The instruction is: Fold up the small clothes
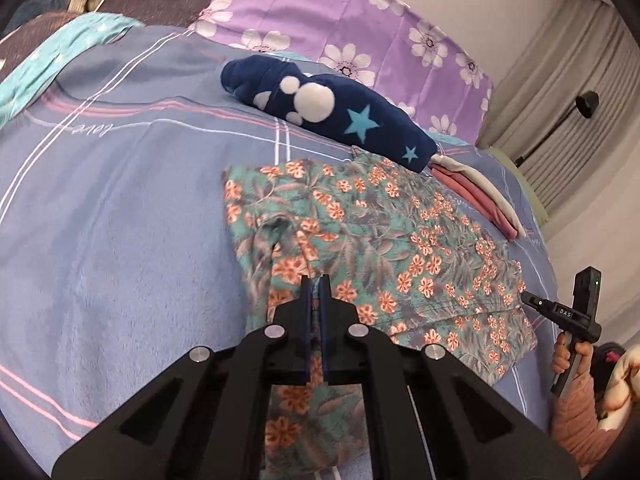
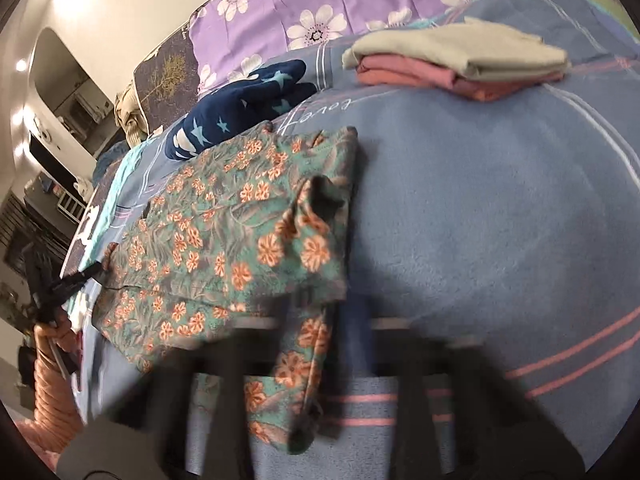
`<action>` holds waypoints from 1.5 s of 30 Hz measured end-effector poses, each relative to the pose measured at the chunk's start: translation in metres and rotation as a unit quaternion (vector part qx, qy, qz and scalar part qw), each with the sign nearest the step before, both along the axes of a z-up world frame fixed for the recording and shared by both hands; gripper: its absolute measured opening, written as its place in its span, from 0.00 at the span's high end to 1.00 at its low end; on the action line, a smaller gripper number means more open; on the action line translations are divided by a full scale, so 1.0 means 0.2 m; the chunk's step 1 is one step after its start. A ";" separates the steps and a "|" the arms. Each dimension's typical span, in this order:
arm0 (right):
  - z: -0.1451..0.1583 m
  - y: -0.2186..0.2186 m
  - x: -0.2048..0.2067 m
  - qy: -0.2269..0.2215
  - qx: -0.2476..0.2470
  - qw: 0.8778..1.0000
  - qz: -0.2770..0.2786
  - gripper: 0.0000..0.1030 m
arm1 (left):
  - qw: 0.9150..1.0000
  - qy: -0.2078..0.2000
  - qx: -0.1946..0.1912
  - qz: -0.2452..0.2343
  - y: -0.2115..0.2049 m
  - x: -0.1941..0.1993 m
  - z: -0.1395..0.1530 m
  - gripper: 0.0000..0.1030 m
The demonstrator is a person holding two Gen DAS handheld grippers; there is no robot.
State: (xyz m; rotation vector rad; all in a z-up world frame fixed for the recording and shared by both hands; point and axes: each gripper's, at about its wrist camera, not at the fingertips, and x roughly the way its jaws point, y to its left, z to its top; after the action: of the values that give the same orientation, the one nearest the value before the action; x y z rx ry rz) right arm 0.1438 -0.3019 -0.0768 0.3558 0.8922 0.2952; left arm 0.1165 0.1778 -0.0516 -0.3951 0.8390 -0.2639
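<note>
A green garment with orange flowers (image 1: pixel 380 232) lies spread on the blue bedcover (image 1: pixel 120 200). My left gripper (image 1: pixel 316 280) is shut on its near left part, with a fold of cloth pinched between the jaws and hanging below them. My right gripper (image 1: pixel 525 297), held by a hand in a pink sleeve, sits at the garment's right edge. The right wrist view is blurred. There the floral garment (image 2: pixel 224 216) has its near corner raised, and a strip of it hangs between the dark fingers of my right gripper (image 2: pixel 316 300), which looks shut on it. The left gripper (image 2: pixel 102 266) shows at the far left.
A navy garment with stars and white dots (image 1: pixel 332 116) lies crumpled just beyond the floral one. A folded pink and beige stack (image 1: pixel 480 196) sits to its right. A purple flowered pillow (image 1: pixel 352 20) lines the far side. The bed's edge and curtains are on the right.
</note>
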 end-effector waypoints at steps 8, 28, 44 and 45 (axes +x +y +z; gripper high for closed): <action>0.34 -0.01 0.24 -0.067 0.069 0.995 -0.012 0.95 | 0.998 -0.055 0.008 0.021 0.04 0.21 0.28 0.97; -0.03 0.10 0.78 0.031 -0.009 0.999 -0.015 0.53 | 0.996 0.054 0.075 0.006 -0.01 0.77 -0.12 0.56; 0.28 0.18 0.89 -0.082 -0.048 0.995 -0.040 0.90 | 0.989 -0.084 0.120 0.030 -0.06 0.80 0.23 0.94; 0.22 0.19 0.94 -0.065 -0.055 0.995 -0.043 0.88 | 0.989 -0.062 0.131 0.032 -0.06 0.86 0.18 0.94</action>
State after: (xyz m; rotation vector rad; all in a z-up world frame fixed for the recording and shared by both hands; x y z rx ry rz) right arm 0.3325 -0.2639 -0.0320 0.2695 0.7587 0.1862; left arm 0.2890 0.1661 -0.0163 -0.1576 0.7250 -0.1142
